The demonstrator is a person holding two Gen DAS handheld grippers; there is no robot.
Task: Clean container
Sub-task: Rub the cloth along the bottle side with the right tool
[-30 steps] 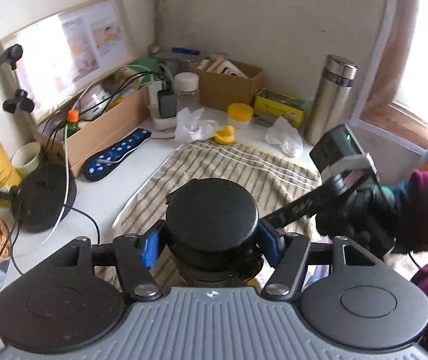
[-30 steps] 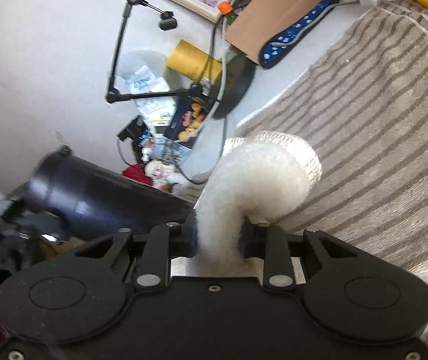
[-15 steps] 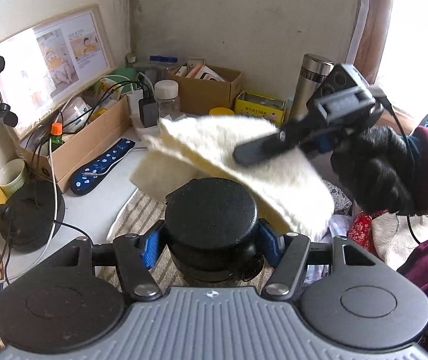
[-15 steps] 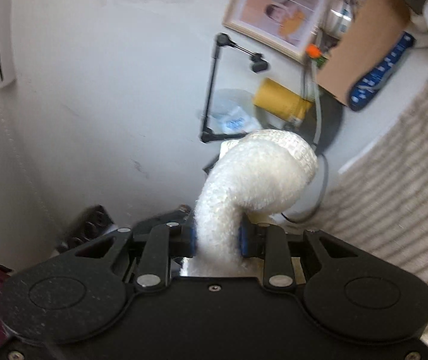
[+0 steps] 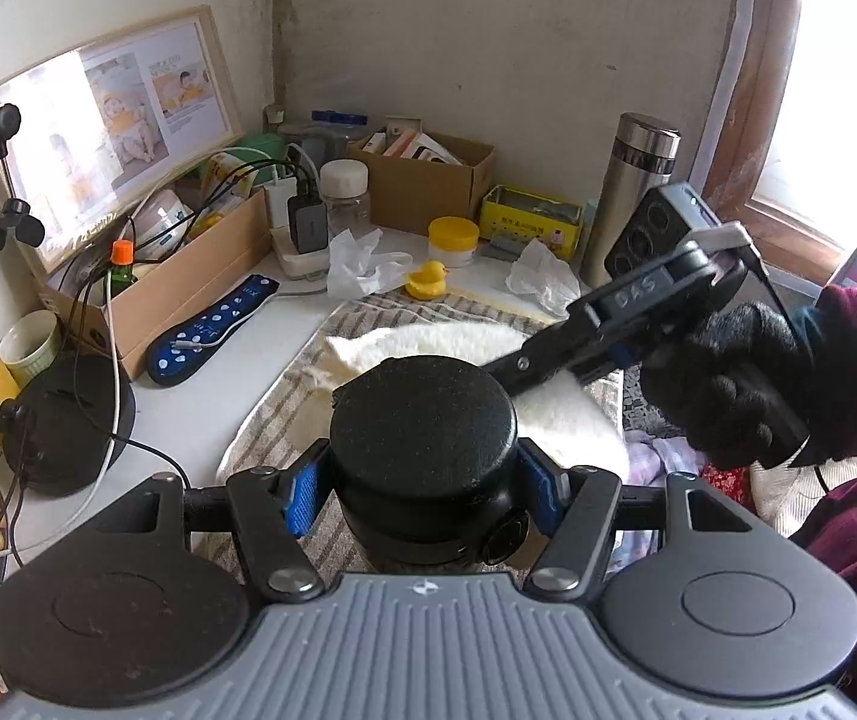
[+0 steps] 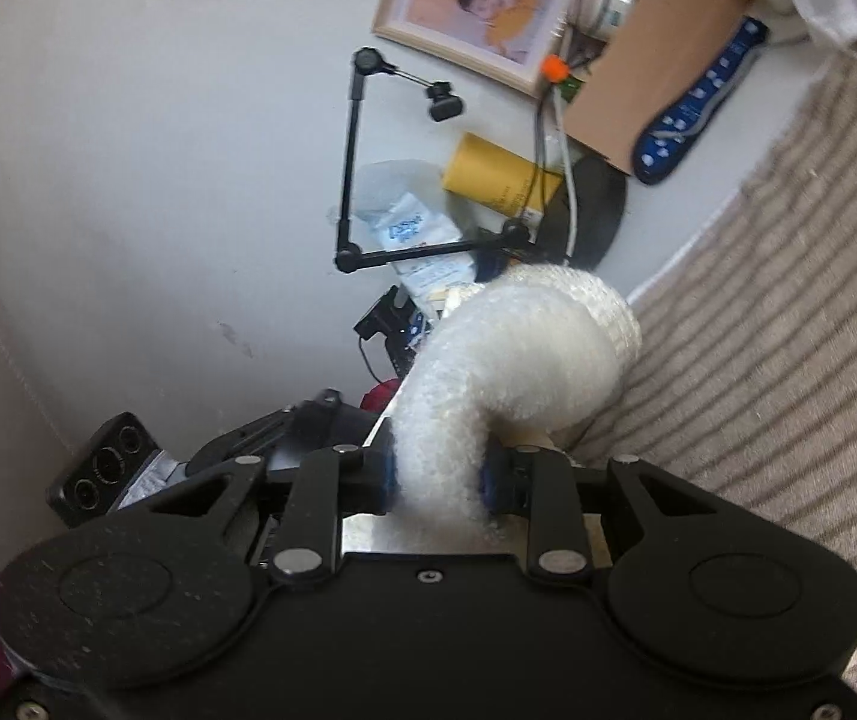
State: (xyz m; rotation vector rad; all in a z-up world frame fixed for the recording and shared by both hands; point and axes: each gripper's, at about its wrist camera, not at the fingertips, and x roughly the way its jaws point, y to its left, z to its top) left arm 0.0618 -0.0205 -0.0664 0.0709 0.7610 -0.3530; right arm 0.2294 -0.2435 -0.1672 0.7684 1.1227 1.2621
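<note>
Wiping is the step in hand: your left claw (image 5: 422, 495) pinches the black container (image 5: 422, 438) by its sides, lid end up, above the striped towel (image 5: 284, 414) on the desk (image 5: 200, 396). Your right claw (image 6: 437, 474) is clamped on the white cloth (image 6: 518, 348), which lies just behind the container's top. Next, I judge, you must press the cloth onto the lid and rub, keeping the container steady.

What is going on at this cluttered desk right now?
A person is cleaning a black container. The left tool is clamped on it just under its lid, above the striped towel. The right tool, in a black-gloved hand, grips a white fluffy cloth that lies just behind the lid.
</note>
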